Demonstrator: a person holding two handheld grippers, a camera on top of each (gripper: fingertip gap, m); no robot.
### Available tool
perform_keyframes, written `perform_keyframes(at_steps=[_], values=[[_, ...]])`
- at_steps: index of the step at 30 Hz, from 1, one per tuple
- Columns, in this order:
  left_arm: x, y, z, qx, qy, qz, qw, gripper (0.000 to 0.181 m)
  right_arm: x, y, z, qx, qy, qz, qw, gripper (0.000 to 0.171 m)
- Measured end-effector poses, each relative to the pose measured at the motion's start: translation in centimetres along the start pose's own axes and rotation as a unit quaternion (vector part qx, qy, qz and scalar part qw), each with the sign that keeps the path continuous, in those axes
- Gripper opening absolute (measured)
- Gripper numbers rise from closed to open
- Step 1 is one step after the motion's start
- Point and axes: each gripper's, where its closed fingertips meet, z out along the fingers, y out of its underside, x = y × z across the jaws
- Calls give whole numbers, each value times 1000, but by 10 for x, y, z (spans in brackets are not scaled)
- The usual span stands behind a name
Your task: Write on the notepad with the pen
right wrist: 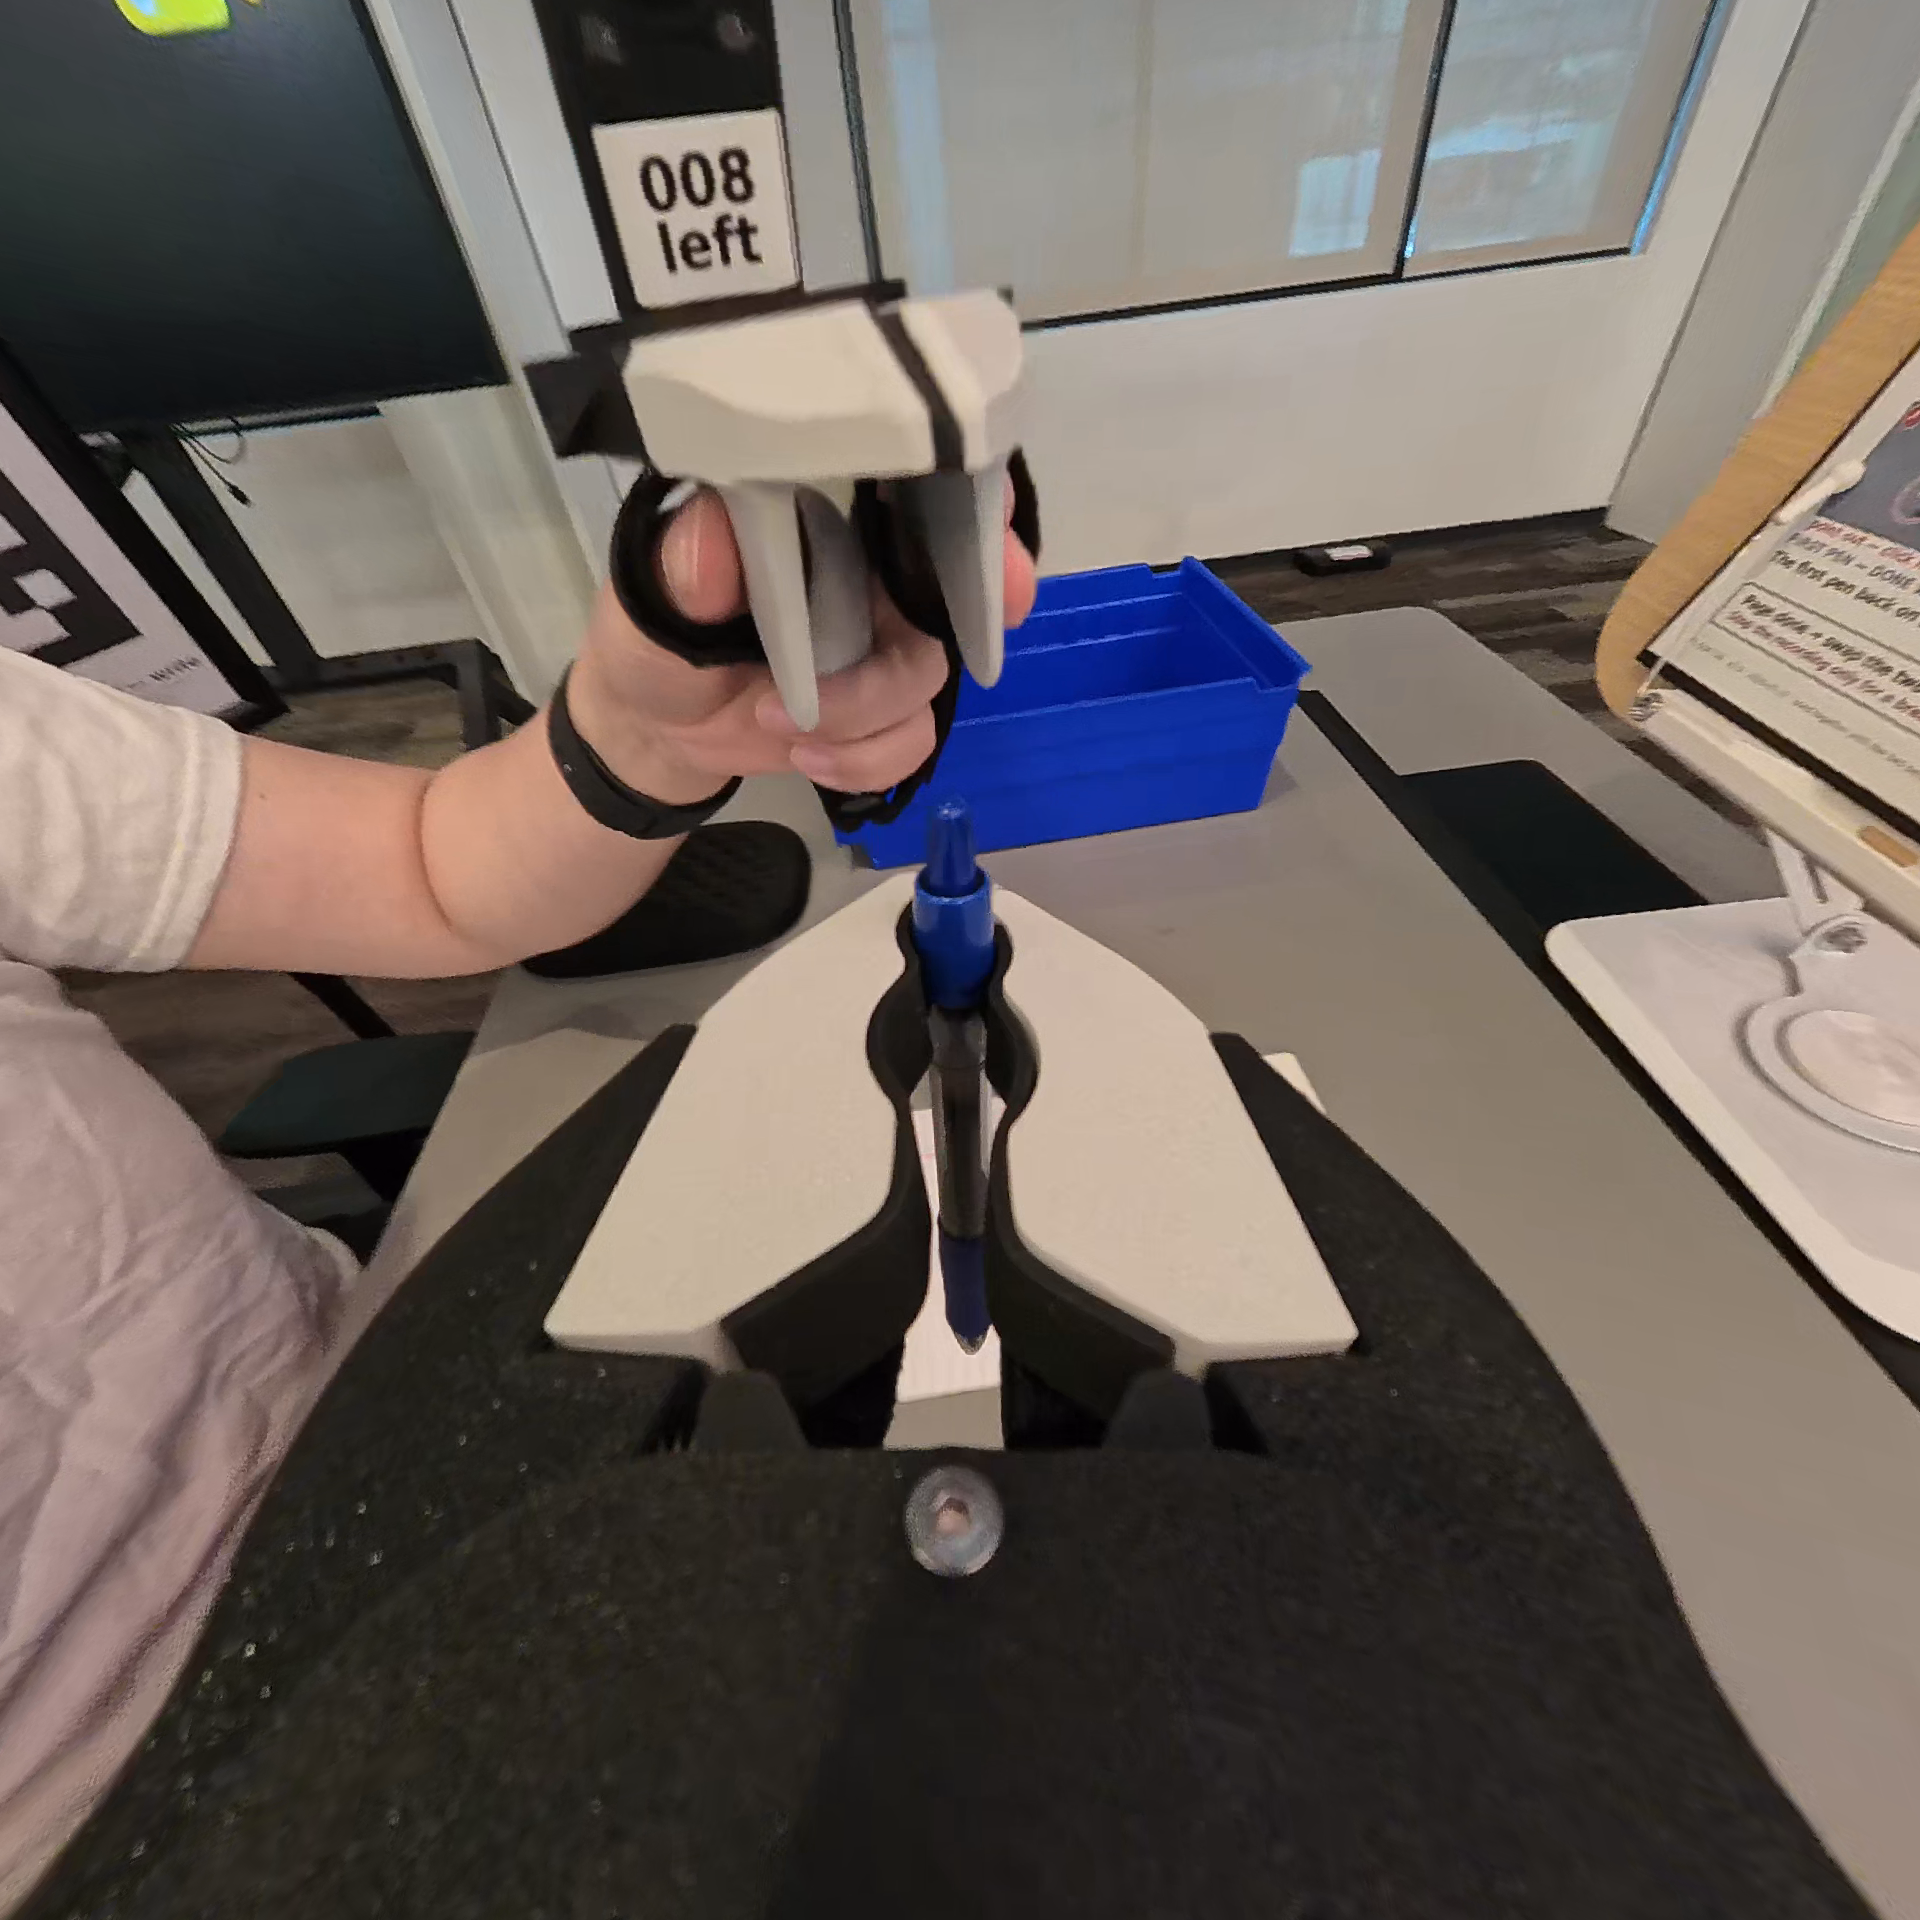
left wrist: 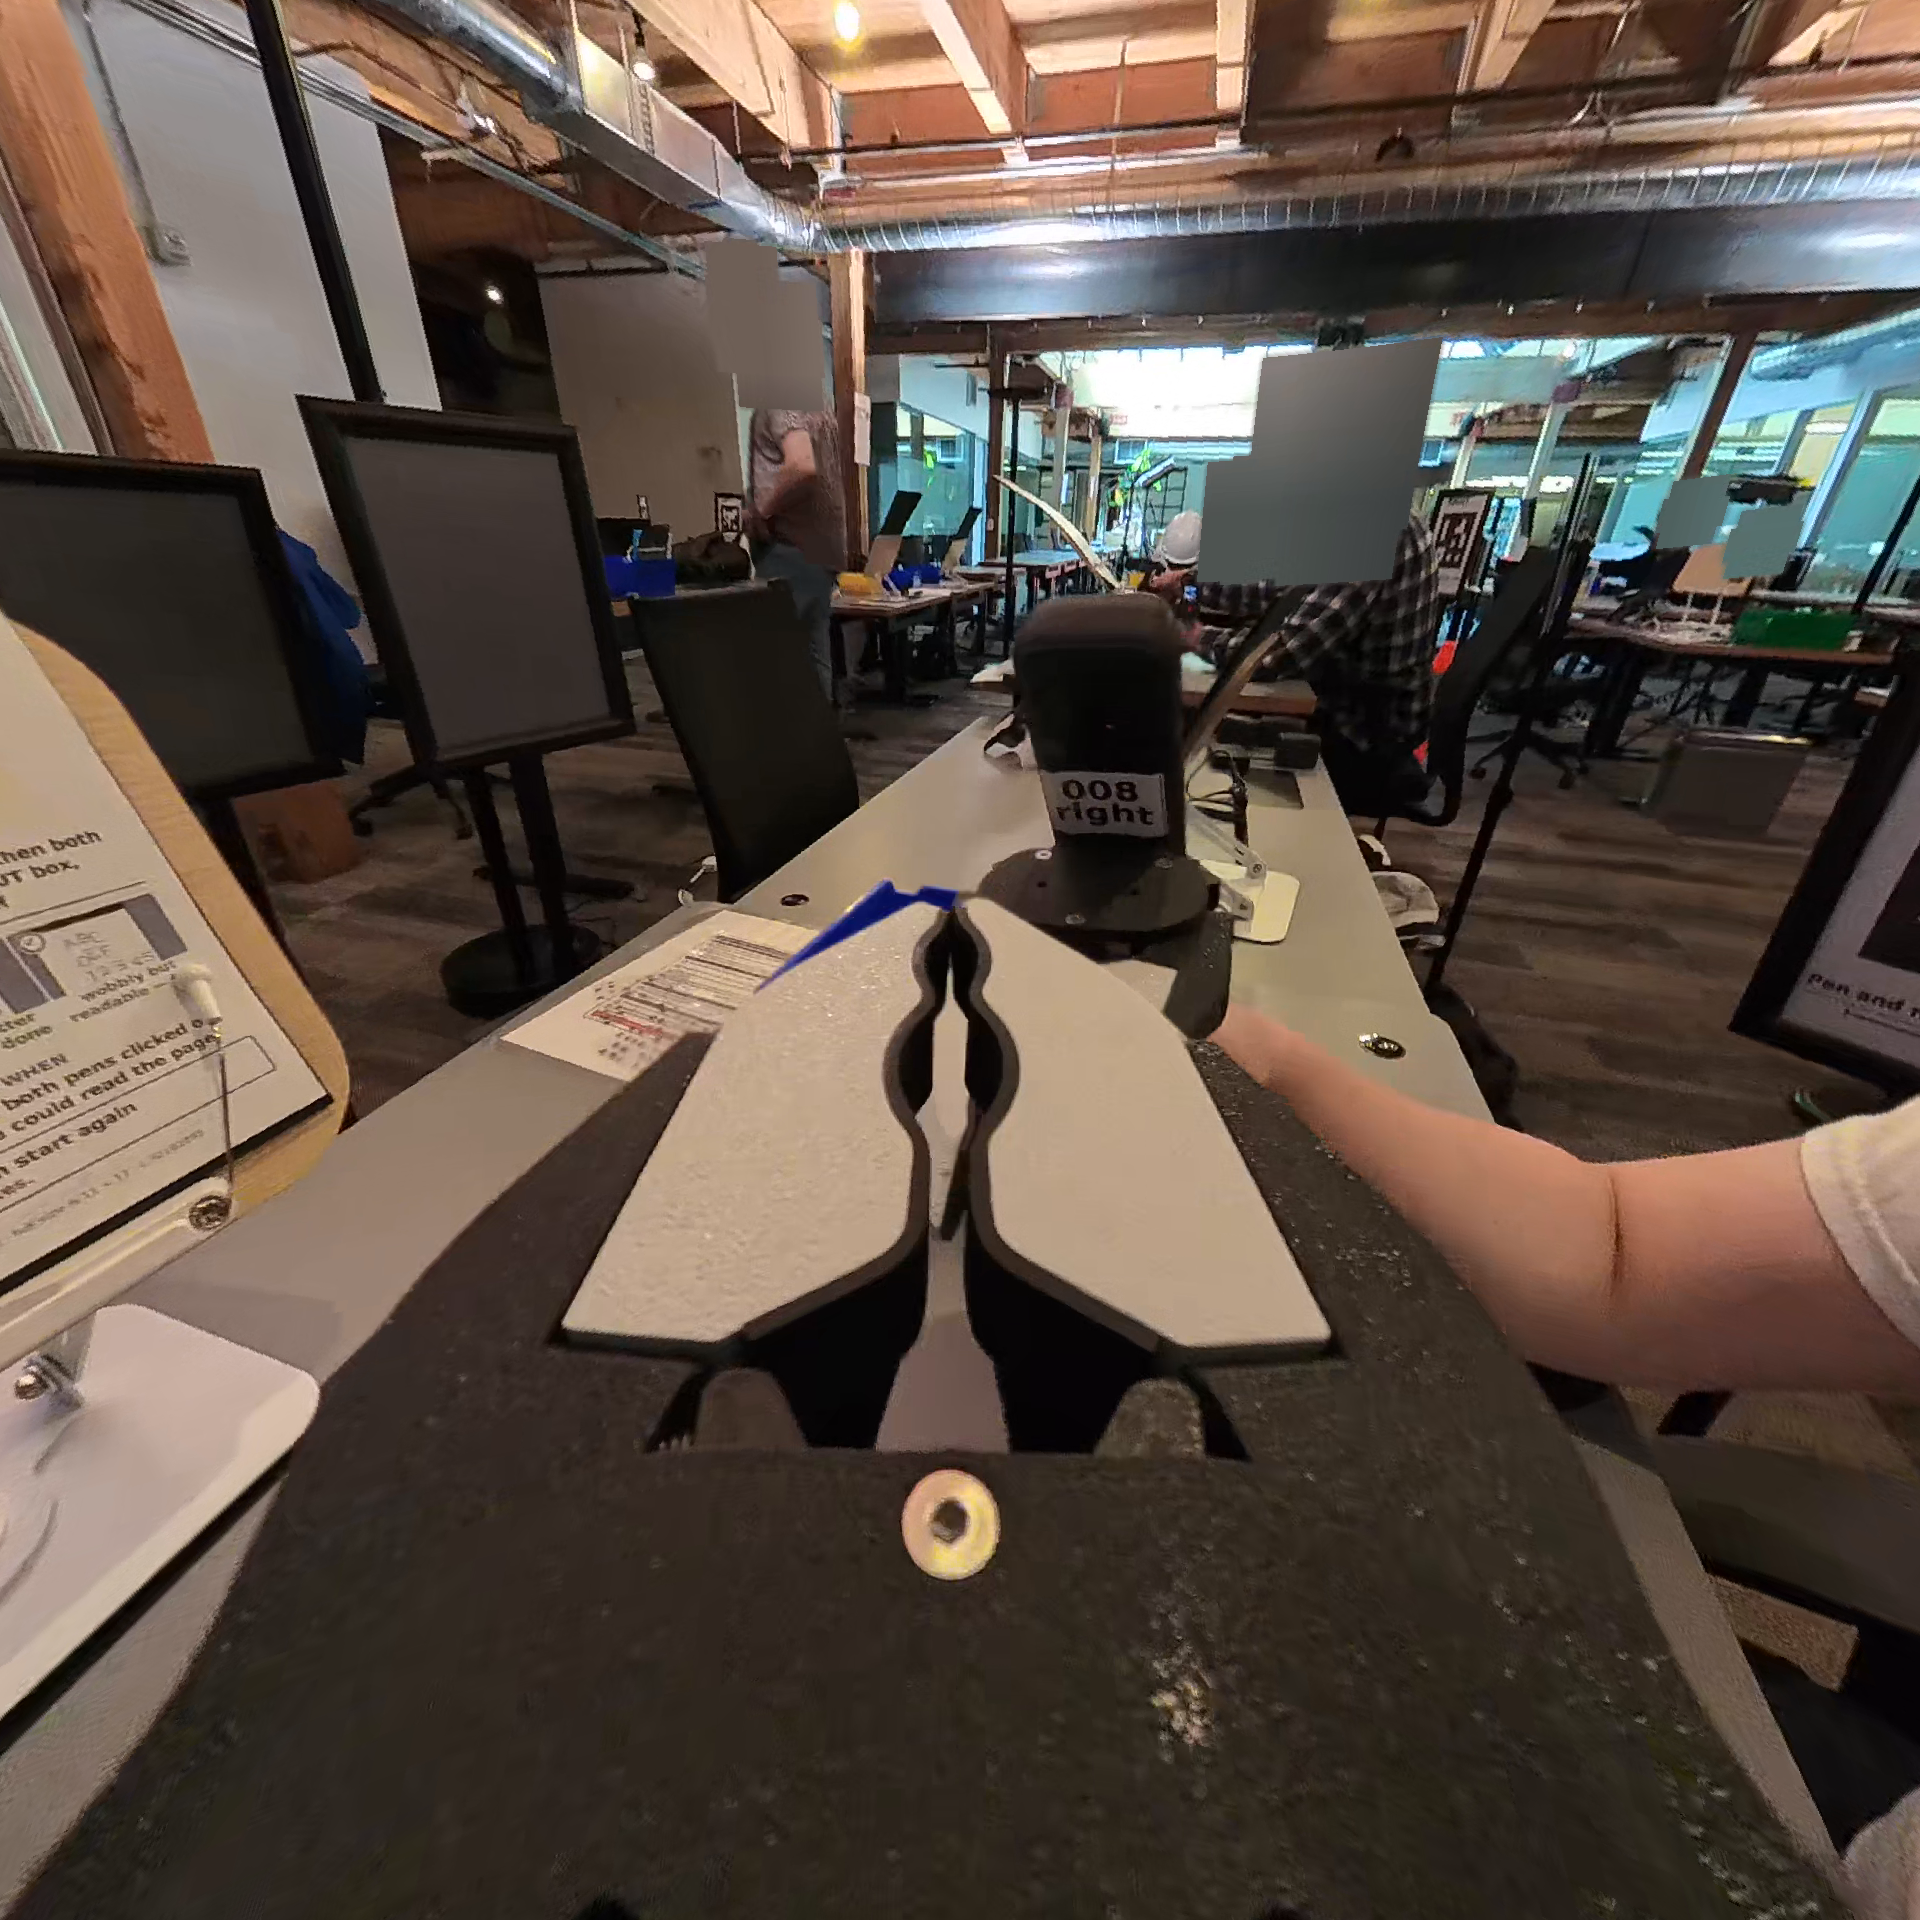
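My right gripper (right wrist: pixel 951 940) is shut on a blue and black pen (right wrist: pixel 948 894), which lies lengthwise between the fingers. The pen's blue button end sticks out forward and its tip points back toward the camera, over a white notepad (right wrist: pixel 1286 1075). My left gripper (left wrist: pixel 951 920) has its fingers pressed together with nothing between them. It hovers just above the pen's button end and shows higher in the right wrist view (right wrist: pixel 920 405). In the left wrist view, a blue strip of the pen (left wrist: pixel 873 914) peeks out past the left fingertip. The right gripper (left wrist: pixel 1101 748) stands beyond it, and the notepad (left wrist: pixel 675 987) lies on the grey table.
A blue bin (right wrist: pixel 1122 707) sits on the grey table (right wrist: pixel 1403 935) behind the left gripper. An instruction board (left wrist: pixel 125 1039) on a white stand base (right wrist: pixel 1714 1039) stands at the table's side. A black chair (left wrist: pixel 748 727), framed panels and people at desks are farther off. One gripper's finger ends stand about 7 cm off the other's.
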Motion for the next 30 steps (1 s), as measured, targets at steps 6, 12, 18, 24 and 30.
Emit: perform_keyframes(at_steps=[6, 12, 18, 24, 30], values=[[3, 24, 23, -82, 3, 15, 996, 0, -2, -2, -7, 37, -75, 91, 992, 5], [1, 39, 41, -142, -2, 35, 989, 0, 6, 2, -11, 40, -70, 101, 992, 5], [-5, 37, 44, -137, -4, 14, 990, 0, 7, 4, -8, 25, -50, 85, 995, 5], [-2, 45, 45, -144, 6, 5, 990, 0, 9, 4, -11, 28, -47, 81, 995, 5], [0, 42, 45, -127, 30, -37, 991, 0, 9, 2, -12, 29, -35, 65, 997, 5]])
